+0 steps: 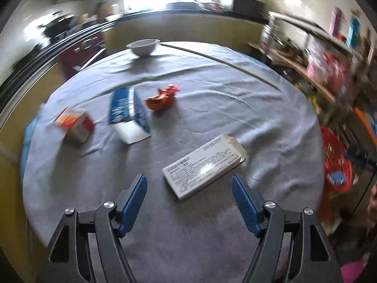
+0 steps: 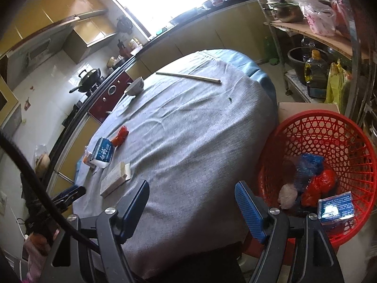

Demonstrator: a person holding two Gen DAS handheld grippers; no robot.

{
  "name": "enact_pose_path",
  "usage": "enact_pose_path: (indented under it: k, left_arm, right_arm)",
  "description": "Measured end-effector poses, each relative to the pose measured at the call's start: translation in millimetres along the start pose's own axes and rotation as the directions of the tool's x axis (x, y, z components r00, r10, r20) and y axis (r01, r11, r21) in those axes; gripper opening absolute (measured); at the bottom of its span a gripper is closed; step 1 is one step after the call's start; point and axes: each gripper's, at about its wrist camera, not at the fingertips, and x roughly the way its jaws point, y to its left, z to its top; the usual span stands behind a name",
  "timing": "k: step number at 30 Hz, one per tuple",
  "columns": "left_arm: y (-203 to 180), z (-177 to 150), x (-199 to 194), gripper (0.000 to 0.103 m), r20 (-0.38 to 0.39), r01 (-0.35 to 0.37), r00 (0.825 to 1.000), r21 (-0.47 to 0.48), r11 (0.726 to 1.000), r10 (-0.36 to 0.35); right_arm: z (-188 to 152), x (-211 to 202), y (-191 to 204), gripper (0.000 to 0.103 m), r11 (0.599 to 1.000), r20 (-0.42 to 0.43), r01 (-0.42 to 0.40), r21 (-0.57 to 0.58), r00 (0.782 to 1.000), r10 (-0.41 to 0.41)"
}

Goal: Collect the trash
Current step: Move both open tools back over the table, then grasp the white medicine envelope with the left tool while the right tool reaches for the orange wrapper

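You work at a big round table with a grey cloth over it. Beside the table, on your right, stands the red plastic basket with the net-like wall. It already holds a blue box and some crumpled bags, so that is where the trash goes.

The trash left on the cloth, biggest first: the long flat white cardboard box lies closest, just in front of your left gripper. Farther off lie the blue and white carton, the small red and white box and the crumpled orange wrapper. The white bowl and the long thin stick at the far side do not look like trash, so leave them.

Your left gripper has its blue pads wide apart and holds nothing. Your right gripper is also spread and empty, near the table edge by the basket.

I think the white box comes next. It lies slanted, so turn your left wrist until the pads face its two long sides. Come down low, squeeze across the narrow way, and lift gently, because the end flap is open.
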Motion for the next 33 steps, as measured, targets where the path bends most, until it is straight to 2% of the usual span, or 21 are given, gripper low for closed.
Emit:
enact_pose_path:
  k: [2, 6, 9, 17, 21, 23, 26, 33]
  left_arm:
    - [-3, 6, 13, 0.075, -0.023, 0.049, 0.999, 0.066, 0.997, -0.048]
    - [-5, 16, 31, 0.075, -0.050, 0.083, 0.996, 0.134, 0.987, -0.077]
    - [-6, 20, 42, 0.075, -0.083, 0.136, 0.989, 0.189, 0.973, -0.123]
    - [-5, 14, 62, 0.075, -0.125, 0.159, 0.984, 0.310, 0.937, -0.126]
    - [-2, 11, 66, 0.074, -0.112, 0.179, 0.982, 0.320, 0.931, -0.150]
    - [-1, 9, 67, 0.065, -0.095, 0.181, 0.983, 0.313, 0.932, -0.159]
    - [1, 6, 66, 0.061, -0.069, 0.172, 0.985, 0.312, 0.935, -0.158]
    - [12, -6, 50, 0.050, -0.018, 0.156, 0.988, 0.234, 0.960, -0.156]
  right_arm:
    - [-1, 3, 2, 0.078, 1.000, -0.009, 0.009, -0.003, 1.000, -0.009]
    - [0, 9, 5, 0.078, 1.000, -0.026, 0.021, -0.010, 0.999, -0.021]
    - [1, 13, 11, 0.078, 0.999, -0.037, 0.030, -0.025, 0.999, -0.031]
    - [5, 32, 33, 0.078, 0.997, -0.072, 0.037, -0.067, 0.997, -0.042]
    - [17, 48, 52, 0.078, 0.996, -0.098, 0.007, -0.084, 0.995, -0.015]
    - [28, 58, 68, 0.078, 0.993, -0.102, -0.001, -0.119, 0.995, -0.011]
    - [47, 75, 94, 0.078, 0.987, -0.117, -0.035, -0.158, 0.993, 0.017]
    - [96, 153, 162, 0.078, 0.976, -0.224, -0.121, -0.179, 0.971, 0.080]
